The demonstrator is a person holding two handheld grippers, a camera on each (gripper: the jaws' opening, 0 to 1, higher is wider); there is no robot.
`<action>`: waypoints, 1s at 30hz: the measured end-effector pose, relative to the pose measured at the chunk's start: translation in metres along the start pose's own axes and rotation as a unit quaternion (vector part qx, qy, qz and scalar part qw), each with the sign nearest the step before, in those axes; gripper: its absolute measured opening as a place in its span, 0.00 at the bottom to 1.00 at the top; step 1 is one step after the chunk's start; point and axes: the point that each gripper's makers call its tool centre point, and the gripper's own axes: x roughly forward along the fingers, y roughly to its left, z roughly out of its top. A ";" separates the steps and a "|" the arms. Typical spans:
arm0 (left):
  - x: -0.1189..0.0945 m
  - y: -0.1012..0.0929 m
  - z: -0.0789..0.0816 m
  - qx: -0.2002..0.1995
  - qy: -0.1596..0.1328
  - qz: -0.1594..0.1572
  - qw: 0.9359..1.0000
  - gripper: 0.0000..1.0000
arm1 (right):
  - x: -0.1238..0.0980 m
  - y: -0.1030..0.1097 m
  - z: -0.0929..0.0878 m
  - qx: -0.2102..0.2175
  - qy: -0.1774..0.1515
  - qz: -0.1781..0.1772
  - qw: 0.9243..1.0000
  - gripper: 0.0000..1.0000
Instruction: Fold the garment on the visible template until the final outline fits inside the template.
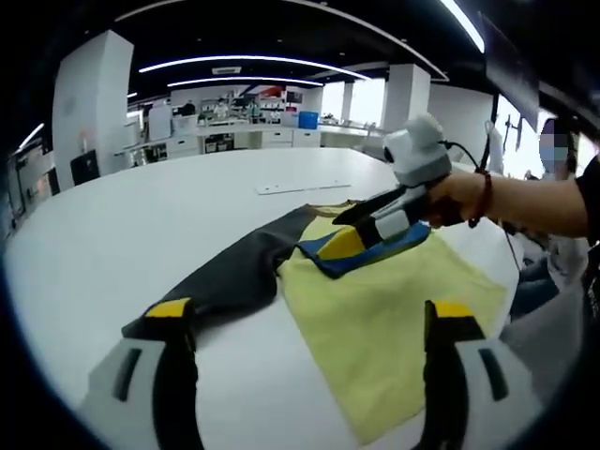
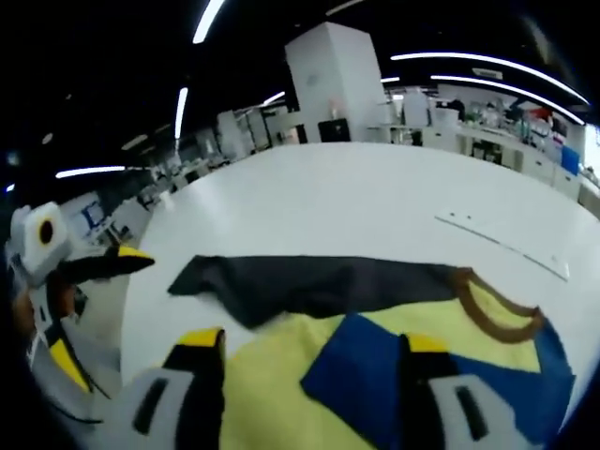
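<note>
A yellow shirt (image 1: 394, 319) with a dark grey sleeve (image 1: 234, 272) and blue patch (image 2: 375, 375) is lying spread on the white table (image 1: 141, 216), filling the lower centre of both views. The left gripper (image 1: 309, 323) is hovering wide open above it. The right gripper (image 1: 352, 214) is hovering over the blue patch near the brown collar (image 2: 497, 314), jaws spread wide.

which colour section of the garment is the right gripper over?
The blue panel. The right gripper hovers over it near the collar; the yellow body and dark grey sleeve lie away from its jaws.
</note>
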 end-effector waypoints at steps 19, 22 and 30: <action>0.003 -0.007 0.005 0.007 0.003 0.002 1.000 0.99 | -0.068 -0.076 -0.026 0.010 -0.029 -0.077 0.997 0.96; 0.005 -0.008 0.004 0.008 0.005 -0.001 1.000 0.99 | -0.079 -0.083 -0.032 0.016 -0.030 -0.088 0.995 0.95; 0.005 -0.009 0.007 0.015 0.005 -0.004 1.000 0.99 | -0.116 -0.111 -0.053 -0.007 -0.040 -0.128 0.991 0.81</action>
